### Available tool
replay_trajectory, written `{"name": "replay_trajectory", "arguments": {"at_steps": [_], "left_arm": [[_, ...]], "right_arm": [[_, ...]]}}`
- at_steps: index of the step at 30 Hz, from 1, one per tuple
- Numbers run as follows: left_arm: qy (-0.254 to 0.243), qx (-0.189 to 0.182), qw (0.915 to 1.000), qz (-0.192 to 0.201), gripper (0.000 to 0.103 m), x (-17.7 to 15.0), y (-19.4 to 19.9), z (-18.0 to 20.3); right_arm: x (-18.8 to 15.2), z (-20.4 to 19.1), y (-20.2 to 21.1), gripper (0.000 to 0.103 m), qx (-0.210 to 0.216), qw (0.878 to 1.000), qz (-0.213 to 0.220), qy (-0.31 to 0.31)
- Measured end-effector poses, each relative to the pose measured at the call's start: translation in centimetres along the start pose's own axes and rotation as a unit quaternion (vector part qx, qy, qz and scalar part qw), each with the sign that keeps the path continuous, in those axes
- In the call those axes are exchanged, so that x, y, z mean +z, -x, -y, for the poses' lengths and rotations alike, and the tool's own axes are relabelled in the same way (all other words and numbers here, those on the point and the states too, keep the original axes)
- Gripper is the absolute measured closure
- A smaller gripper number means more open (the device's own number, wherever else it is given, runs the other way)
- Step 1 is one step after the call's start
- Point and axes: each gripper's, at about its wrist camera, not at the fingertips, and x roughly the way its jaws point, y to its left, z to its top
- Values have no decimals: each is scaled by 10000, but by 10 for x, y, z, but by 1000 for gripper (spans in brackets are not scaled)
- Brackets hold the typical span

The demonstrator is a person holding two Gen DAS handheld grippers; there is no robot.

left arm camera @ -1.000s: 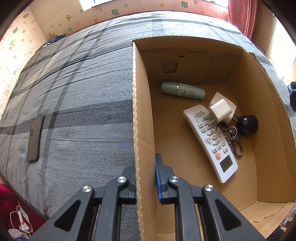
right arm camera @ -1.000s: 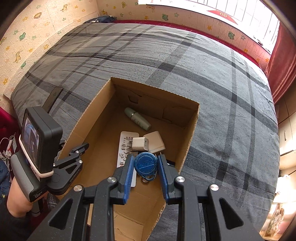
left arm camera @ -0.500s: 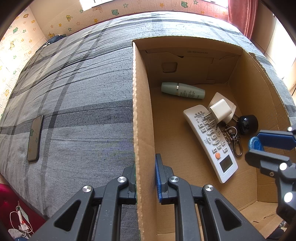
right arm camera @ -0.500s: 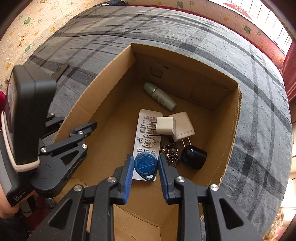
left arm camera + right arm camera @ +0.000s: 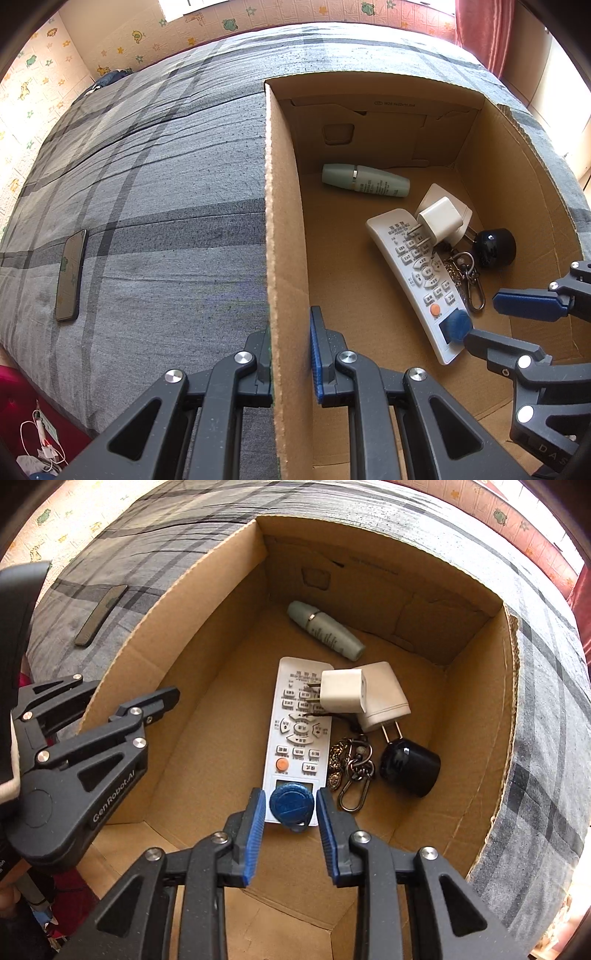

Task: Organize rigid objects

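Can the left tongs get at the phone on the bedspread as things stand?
Probably not without letting go first: the left tongs straddle the wall of the brown cardboard box. Otherwise the way looks free; the flat dark smartphone lies alone on the grey plaid bedspread.

We note both grippers are matte black plastic with triangular cut-outs in the linkage arms and round silver screws at the joints. Right gripper (image 5: 290, 814): blue ribbed pads (image 5: 255, 836) line the fingers. Left gripper (image 5: 290, 354): the same blue pad on its inner finger; in the right wrist view its arm carries white lettering, "GenRobot.AI".
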Motion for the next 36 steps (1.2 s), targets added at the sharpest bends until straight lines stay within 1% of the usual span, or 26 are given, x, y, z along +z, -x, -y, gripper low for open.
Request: {"name": "replay_trajectory", "arguments": {"at_steps": [1,2,3,5,11,14,16,18,19,21,30,36], "left_arm": [[-6,6,10000,0,87,0,0,0],[-3,1,10000,0,87,0,0,0],[3,-2,10000,-3,87,0,0,0],[11,-5,10000,0,87,0,0,0],[53,-54,10000,4,87,0,0,-3],[73,-77,9999,0,87,0,-1,-4],[95,-89,9999,-9,87,0,-2,-5],[97,-92,9999,-9,87,0,-2,-5],[87,-83,9999,-11,87,1,-2,-5],[68,-66,10000,-10,87,1,-2,-4],[59,-54,10000,1,87,0,0,-2],[62,-66,10000,22,87,0,2,-3]], "right_arm": [[0,0,2,51,19,10000,33,-8],[0,0,4,45,29,10000,80,-2],[0,0,7,36,27,9999,110,10],[1,-2,7,28,141,9999,76,61],[3,-5,7,26,116,9999,59,57],[2,-7,10,25,3,9999,83,94],[2,-7,14,11,-294,9993,161,141],[1,-3,18,8,-220,9995,206,117],[0,-3,19,4,-167,9997,168,97],[-1,-2,22,1,-155,9996,214,72],[-4,-9,40,0,-72,9992,396,60],[-4,-4,50,0,-85,9986,520,-49]]}}
